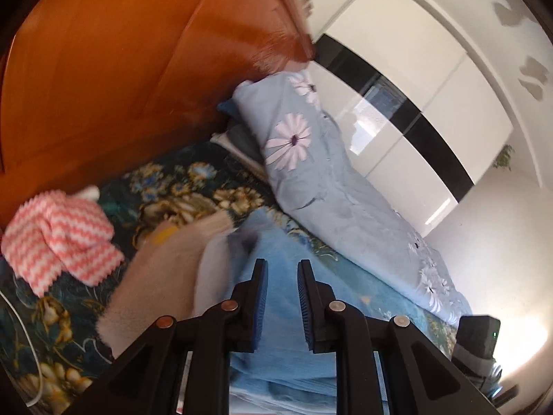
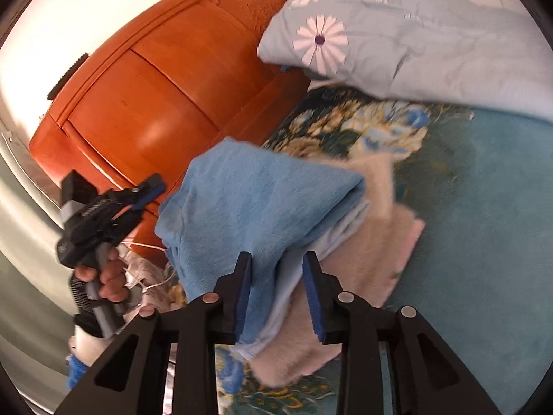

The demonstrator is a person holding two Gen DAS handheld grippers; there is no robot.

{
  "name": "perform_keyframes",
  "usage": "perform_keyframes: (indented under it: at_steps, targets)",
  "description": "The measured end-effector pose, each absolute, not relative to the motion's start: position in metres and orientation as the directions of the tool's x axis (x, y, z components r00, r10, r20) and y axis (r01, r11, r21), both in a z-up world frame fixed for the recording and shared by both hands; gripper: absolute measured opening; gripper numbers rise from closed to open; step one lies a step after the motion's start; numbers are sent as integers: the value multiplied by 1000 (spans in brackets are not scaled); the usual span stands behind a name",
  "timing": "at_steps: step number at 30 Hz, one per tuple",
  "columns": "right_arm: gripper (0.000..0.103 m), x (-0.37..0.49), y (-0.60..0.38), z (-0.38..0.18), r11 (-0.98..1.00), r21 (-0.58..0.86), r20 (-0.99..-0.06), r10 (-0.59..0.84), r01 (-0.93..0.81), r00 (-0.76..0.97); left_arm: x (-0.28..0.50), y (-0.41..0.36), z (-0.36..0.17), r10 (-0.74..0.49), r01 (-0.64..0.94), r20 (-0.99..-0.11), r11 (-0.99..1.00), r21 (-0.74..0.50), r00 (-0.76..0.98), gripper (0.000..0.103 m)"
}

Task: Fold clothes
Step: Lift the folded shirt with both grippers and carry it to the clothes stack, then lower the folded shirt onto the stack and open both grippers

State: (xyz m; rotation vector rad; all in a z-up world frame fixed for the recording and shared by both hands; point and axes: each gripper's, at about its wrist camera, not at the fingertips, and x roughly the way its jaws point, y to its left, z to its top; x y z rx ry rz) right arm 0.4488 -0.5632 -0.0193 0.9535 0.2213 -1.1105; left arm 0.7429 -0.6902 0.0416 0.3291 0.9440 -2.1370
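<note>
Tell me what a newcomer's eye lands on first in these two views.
The orange wooden headboard fills the upper left of both views. Next comes the blue towel, draped mid-frame above the right tongs, with the fuzzy beige cloth beneath it. In the left wrist view, the pink-and-white zigzag cloth lies crumpled at the left on the dark floral bedspread.

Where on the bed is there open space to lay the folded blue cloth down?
The plain teal stretch of the bedspread, right of the beige sweater and below the flowered quilt, lies bare. It is crowded by the headboard: the pink striped cloth, the sweater and the blue cloth pile there.
</note>
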Motion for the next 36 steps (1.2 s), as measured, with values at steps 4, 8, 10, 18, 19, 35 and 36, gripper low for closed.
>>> perform_keyframes:
  at_steps: [4, 8, 10, 18, 19, 35, 36]
  targets:
    - [31, 450, -558, 2, 112, 445, -584, -717, 889, 382, 713, -675, 50, -537, 767, -550, -492, -412, -640, 33]
    - [32, 478, -571, 11, 176, 334, -616, -702, 926, 356, 697, -677, 28, -509, 788, -611, -491, -373, -606, 33]
    - [32, 487, -572, 9, 204, 280, -633, -696, 938, 340, 698, -679, 13, -502, 806, -642, -469, -360, -579, 33]
    - [33, 483, -574, -17, 195, 308, -663, -658, 931, 357, 714, -680, -14, -488, 779, -608, -426, -461, -626, 33]
    - [33, 482, -575, -18, 188, 319, -666, -653, 929, 361, 713, -679, -13, -492, 783, -609, -420, -459, -621, 34]
    - [47, 496, -515, -10, 146, 231, -702, -660, 962, 269, 702, -576, 0, -657, 879, -585, -353, -320, -476, 69]
    - [54, 495, -511, -11, 143, 225, -703, -661, 964, 262, 703, -570, -2, -661, 882, -585, -344, -321, -470, 71]
